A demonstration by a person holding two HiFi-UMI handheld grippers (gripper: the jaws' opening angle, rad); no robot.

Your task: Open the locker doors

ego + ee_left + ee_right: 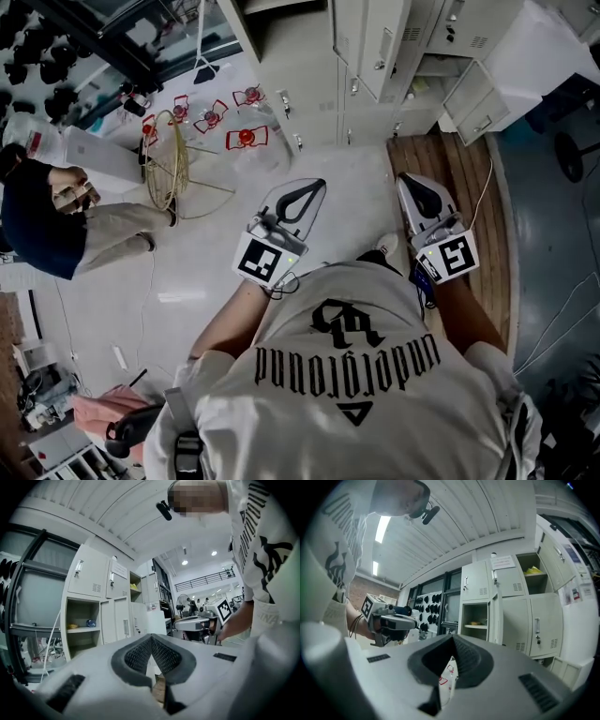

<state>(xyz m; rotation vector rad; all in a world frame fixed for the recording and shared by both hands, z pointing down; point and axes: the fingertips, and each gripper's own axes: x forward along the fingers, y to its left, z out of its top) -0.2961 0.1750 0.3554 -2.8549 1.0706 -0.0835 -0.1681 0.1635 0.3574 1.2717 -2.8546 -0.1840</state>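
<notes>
Left hand-held gripper (151,637) and right hand-held gripper (452,639): jaws pressed together, nothing between them. Lockers (375,56) stand ahead, well apart. Closed door (546,609) is probably stiff sheet metal and light-swinging; grip its small latch handle (537,631).

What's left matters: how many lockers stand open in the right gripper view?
2: the centre-left locker, shelf inside, and the upper-right locker. Others may be hidden.

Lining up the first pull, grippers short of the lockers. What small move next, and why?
Likely part the jaws of the right gripper while advancing it toward the handle of the closed lower locker door: its jaws are together and empty, and that door stands shut beside an open compartment.
</notes>
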